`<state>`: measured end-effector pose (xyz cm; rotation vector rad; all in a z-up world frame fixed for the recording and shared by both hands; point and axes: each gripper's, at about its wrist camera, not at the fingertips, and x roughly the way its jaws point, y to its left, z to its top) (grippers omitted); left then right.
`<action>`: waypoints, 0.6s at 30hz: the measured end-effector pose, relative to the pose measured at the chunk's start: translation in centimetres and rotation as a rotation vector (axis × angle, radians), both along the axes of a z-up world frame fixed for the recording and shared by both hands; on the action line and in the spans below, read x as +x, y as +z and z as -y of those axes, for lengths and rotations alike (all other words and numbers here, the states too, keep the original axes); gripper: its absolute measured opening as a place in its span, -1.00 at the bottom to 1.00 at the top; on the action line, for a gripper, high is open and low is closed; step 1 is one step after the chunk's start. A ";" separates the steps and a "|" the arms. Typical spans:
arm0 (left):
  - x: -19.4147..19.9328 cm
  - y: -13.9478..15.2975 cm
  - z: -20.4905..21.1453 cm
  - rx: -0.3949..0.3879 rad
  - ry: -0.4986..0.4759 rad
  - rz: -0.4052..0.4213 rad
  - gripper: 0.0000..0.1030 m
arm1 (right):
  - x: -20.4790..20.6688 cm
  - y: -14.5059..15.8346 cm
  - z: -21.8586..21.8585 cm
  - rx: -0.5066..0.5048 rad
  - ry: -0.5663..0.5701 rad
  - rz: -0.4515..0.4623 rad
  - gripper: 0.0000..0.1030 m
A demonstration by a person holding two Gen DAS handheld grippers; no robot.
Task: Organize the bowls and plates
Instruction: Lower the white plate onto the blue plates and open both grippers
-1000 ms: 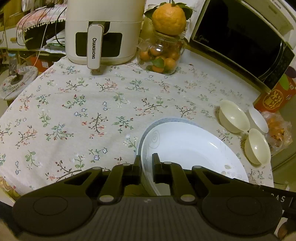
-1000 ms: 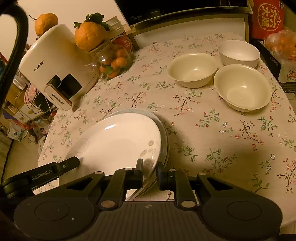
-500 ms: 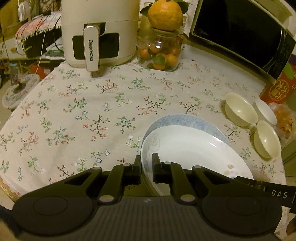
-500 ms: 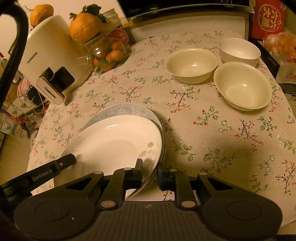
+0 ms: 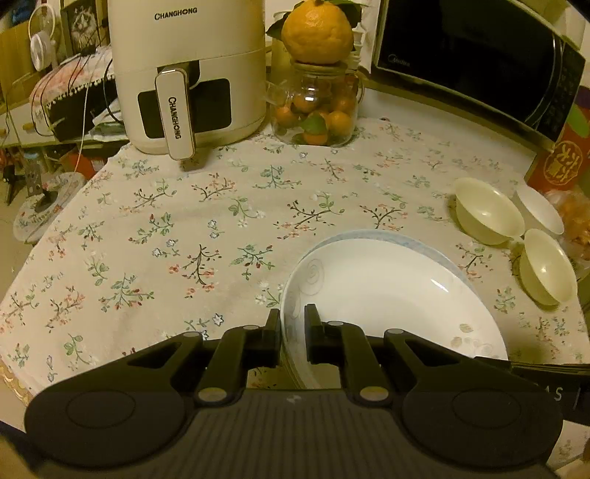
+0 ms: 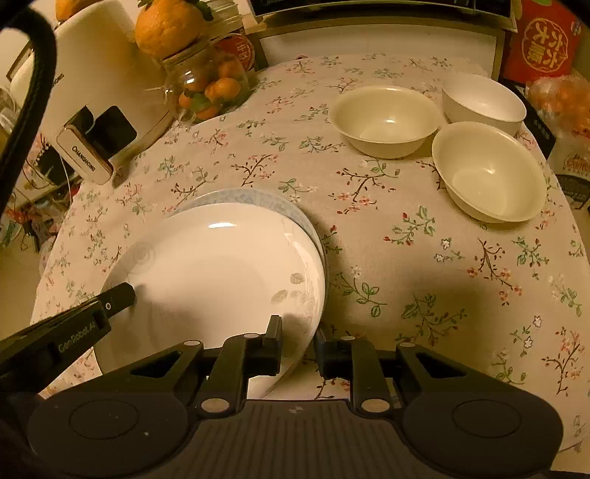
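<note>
On the left, a cream Changhong air fryer is standing at the back of the bench, which is wearing a floral cloth. Beside it a glass jar of small oranges is carrying one large orange on its lid. The left gripper is pinching the near-left rim of the white plate, its jaws narrow on it. That plate is sitting on a blue-patterned plate. The right gripper is straddling the white plate's near-right rim with a narrow gap; whether its pads are pressing, I cannot tell. Three cream bowls are resting empty at the far right, well apart from the plates, below a black microwave.
</note>
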<state>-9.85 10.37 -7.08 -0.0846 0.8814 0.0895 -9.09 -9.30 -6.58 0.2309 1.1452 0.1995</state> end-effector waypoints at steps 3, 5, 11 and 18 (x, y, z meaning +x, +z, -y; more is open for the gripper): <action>0.0 -0.1 0.3 0.029 -0.001 0.009 -0.79 | 0.0 0.0 -0.4 -0.028 0.013 0.004 -0.65; 0.1 -0.5 0.4 0.039 0.000 0.001 -0.79 | 0.1 0.0 -0.8 -0.049 0.018 0.008 -0.65; 0.4 -1.0 1.0 0.092 -0.007 -0.003 -0.82 | 0.5 0.0 -1.6 -0.123 0.037 0.029 -0.67; 0.4 -1.0 1.0 0.095 -0.007 -0.003 -0.82 | 0.8 -0.2 -1.4 -0.132 0.039 0.034 -0.67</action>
